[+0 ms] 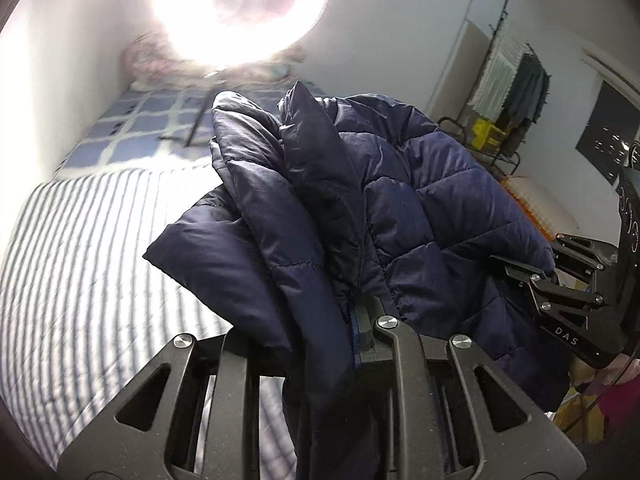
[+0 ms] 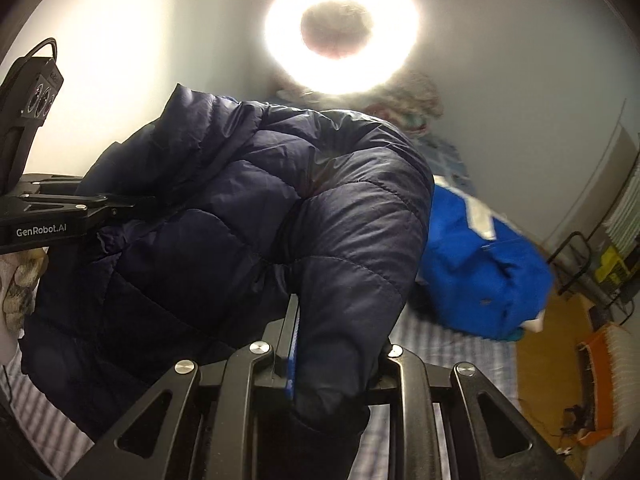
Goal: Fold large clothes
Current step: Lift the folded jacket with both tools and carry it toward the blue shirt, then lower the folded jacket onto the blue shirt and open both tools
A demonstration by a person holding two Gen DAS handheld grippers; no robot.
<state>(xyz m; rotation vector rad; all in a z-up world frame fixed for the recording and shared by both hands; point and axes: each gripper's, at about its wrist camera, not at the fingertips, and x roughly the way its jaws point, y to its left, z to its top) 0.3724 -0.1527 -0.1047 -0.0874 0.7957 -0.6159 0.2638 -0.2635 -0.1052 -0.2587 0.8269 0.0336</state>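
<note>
Both grippers, left gripper [image 1: 362,320] and right gripper [image 2: 336,344], clamp the navy puffer jacket [image 1: 400,208] above a striped bed [image 1: 80,240].

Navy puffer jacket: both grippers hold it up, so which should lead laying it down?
Left, probably. The left gripper has open striped bedding beside the navy puffer jacket; a blue garment lies near the right gripper.

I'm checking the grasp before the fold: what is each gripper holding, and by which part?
Both hold the navy puffer jacket: the left gripper and the right gripper each pinch a fabric edge; which part cannot be told.
</note>
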